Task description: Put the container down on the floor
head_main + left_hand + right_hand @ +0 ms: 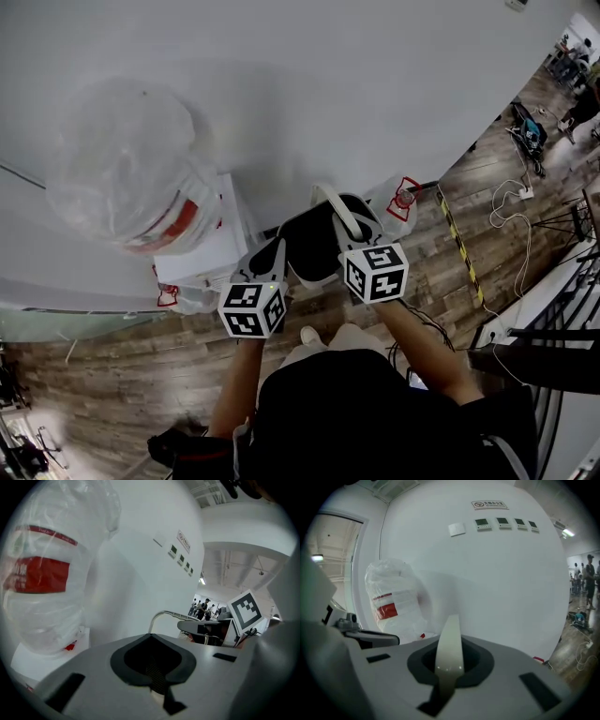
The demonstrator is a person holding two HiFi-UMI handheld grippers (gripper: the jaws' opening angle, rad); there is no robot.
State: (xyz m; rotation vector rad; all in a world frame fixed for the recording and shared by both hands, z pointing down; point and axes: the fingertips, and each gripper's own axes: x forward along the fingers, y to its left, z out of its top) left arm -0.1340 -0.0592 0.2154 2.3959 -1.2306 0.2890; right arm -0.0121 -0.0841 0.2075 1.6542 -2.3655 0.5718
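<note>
In the head view a black container (pixel 311 246) with a white strap handle (pixel 339 216) hangs above the wooden floor (pixel 112 394). My right gripper (pixel 352 236) is shut on that handle, which runs as a pale band (pixel 449 651) through its jaws (pixel 450 677). My left gripper (pixel 269 258) sits at the container's left edge, its jaws (pixel 157 679) shut on a thin dark meshed bit of it. From the left gripper view the handle (pixel 162 617) arcs ahead towards the right gripper's marker cube (pixel 245 611).
A big clear plastic bag (pixel 131 178) with red-labelled contents sits on a white box (pixel 202 253) against the curved white wall (pixel 356 103). A bottle (pixel 404 199) stands by the wall. Yellow-black tape (pixel 459 246) and cables (pixel 520 202) cross the floor at right.
</note>
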